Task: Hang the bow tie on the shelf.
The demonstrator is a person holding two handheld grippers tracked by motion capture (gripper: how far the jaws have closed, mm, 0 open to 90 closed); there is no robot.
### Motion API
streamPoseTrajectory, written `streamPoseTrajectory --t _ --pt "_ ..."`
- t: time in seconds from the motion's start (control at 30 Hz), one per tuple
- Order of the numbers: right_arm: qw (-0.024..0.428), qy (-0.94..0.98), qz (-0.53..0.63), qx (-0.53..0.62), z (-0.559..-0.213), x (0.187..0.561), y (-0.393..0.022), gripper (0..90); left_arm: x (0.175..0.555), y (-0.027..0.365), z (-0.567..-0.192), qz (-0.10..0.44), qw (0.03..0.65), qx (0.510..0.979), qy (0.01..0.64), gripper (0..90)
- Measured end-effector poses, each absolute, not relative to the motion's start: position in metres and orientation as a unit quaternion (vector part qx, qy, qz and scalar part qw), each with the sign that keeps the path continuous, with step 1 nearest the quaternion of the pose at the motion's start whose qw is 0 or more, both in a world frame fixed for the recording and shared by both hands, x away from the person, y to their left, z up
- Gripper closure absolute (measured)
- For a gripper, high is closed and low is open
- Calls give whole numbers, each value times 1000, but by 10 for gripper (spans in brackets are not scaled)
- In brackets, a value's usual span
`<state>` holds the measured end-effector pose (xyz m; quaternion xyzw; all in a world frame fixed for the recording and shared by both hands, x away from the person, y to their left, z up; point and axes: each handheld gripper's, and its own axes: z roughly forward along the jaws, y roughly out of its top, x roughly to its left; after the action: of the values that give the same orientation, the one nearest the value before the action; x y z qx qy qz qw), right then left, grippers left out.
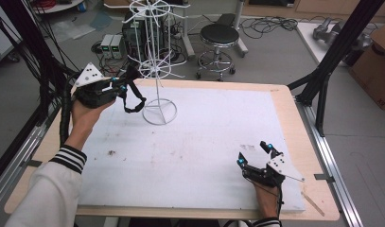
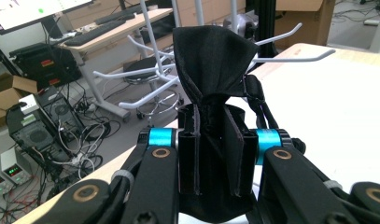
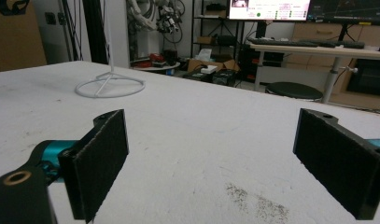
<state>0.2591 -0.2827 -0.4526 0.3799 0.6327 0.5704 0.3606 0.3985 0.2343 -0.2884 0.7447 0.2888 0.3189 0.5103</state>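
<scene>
Hanging the black pouch point(image 2: 211, 60) on the white wire rack point(image 1: 157, 71)

Left gripper point(image 2: 211, 154) clamped on its gathered neck, lifted near the hooks; right gripper point(image 3: 215, 168) resting wide open, idle.

White sleeve point(image 1: 43, 189) – black-striped cuff; black gripper point(image 1: 115, 87), cyan accents

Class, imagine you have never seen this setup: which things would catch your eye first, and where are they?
First, the white wire rack, standing at the far left of the white mat. Beside it, the left gripper is raised, shut on a black fabric piece whose strap dangles near the rack's hooks. At the near right, the right gripper rests on the mat with its fingers wide apart.
</scene>
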Motion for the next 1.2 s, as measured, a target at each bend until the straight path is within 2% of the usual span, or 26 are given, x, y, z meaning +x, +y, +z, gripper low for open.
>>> streamPoseTrajectory --t 0.73,1.2 --pt "361 633 570 379 -453 259 -282 94 386 231 -275 330 515 743 273 767" --pt "360 634 570 379 -453 259 -283 94 401 221 -279 325 507 749 276 767"
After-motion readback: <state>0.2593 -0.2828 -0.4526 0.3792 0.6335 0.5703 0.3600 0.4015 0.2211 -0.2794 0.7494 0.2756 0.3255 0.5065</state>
